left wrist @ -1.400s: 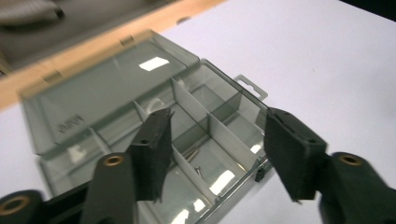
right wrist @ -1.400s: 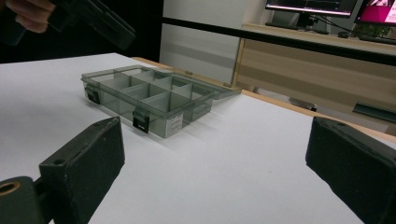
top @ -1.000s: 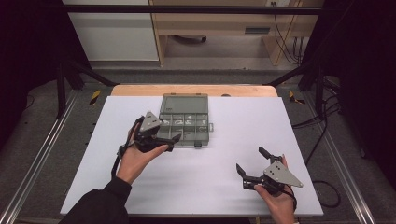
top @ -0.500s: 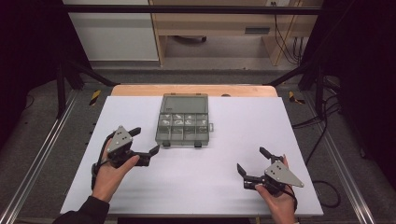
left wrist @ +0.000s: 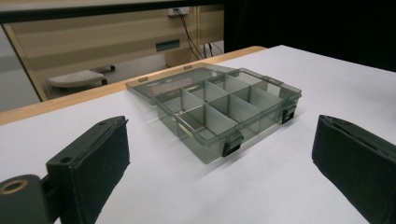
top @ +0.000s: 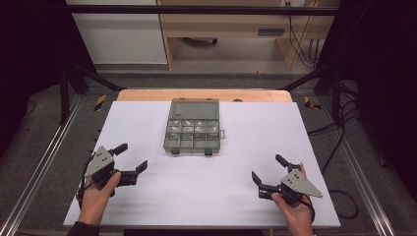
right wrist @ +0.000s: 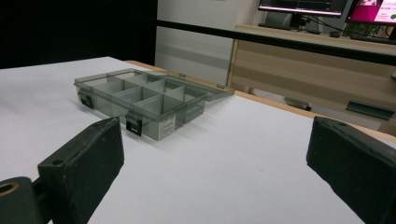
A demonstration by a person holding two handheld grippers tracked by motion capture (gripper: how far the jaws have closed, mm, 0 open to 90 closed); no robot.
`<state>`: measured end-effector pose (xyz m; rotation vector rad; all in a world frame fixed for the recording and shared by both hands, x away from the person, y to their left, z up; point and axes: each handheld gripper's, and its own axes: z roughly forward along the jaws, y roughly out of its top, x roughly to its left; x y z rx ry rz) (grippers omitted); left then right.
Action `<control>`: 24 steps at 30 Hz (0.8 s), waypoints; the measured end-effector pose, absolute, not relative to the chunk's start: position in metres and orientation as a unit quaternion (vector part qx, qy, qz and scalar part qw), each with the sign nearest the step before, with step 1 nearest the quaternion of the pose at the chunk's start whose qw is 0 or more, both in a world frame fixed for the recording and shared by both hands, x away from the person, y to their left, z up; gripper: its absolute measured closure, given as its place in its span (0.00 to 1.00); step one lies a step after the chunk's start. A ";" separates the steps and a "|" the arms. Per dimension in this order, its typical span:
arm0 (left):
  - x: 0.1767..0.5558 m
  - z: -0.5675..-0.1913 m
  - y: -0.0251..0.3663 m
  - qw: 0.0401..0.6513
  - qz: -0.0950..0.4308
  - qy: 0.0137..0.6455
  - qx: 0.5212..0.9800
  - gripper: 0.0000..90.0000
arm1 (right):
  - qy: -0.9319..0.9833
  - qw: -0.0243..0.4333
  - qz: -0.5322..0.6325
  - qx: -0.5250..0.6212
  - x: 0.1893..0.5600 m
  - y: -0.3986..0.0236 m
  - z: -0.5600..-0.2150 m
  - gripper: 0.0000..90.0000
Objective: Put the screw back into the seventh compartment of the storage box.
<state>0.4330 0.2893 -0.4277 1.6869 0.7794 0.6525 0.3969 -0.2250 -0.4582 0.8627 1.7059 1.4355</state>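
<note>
One smoky-grey compartment box, lid laid open flat behind it, sits at the bench's centre toward 12 o'clock. Two claws flank it well apart: left claw at 8 o'clock, right claw at 4 o'clock, both spread wide and empty. The bench top is white with a wooden far edge; dark curtains and a pale cabinet lie beyond.

1. You are looking at one clear box, lying open on the table.
2. It is showing eight compartments, in two rows of four.
3. Two black latches are sitting on its front wall.
4. You are holding two grippers: left gripper, right gripper.
</note>
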 end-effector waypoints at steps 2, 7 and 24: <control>0.431 -0.431 0.293 0.561 0.280 0.329 0.706 0.03 | 0.662 0.367 0.559 0.339 0.397 -0.228 -0.457 0.05; 0.426 -0.439 0.299 0.575 0.282 0.322 0.697 0.03 | 0.657 0.370 0.559 0.346 0.396 -0.234 -0.457 0.04; 0.418 -0.459 0.311 0.606 0.309 0.313 0.662 0.03 | 0.659 0.372 0.550 0.354 0.400 -0.235 -0.461 0.04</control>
